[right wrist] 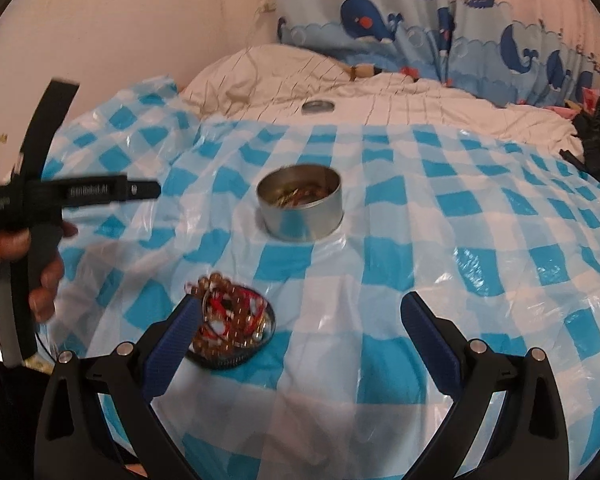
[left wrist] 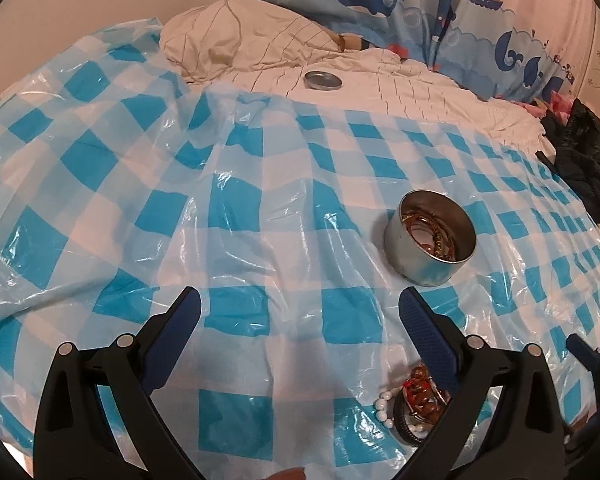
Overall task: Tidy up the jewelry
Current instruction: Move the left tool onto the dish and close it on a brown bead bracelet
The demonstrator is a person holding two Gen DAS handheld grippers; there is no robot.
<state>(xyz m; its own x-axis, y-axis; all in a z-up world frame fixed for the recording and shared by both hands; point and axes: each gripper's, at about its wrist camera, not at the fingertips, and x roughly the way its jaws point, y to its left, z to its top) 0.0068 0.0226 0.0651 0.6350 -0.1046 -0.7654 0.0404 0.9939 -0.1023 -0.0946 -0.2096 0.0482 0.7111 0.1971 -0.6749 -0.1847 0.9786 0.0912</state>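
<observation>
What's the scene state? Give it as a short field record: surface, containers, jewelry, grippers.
surface: blue-and-white checked plastic sheet over a bed
tin: round silver metal tin, open, jewelry inside
lid: round silver metal lid apart, on the white bedding
dish: shallow dark round dish piled with bead bracelets
left gripper: open, empty
right gripper: open, empty, left finger beside the dish

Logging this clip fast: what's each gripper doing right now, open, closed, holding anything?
Left gripper: open, holding nothing, above the checkered sheet.
Right gripper: open, holding nothing; its left finger is beside the bead pile.
</observation>
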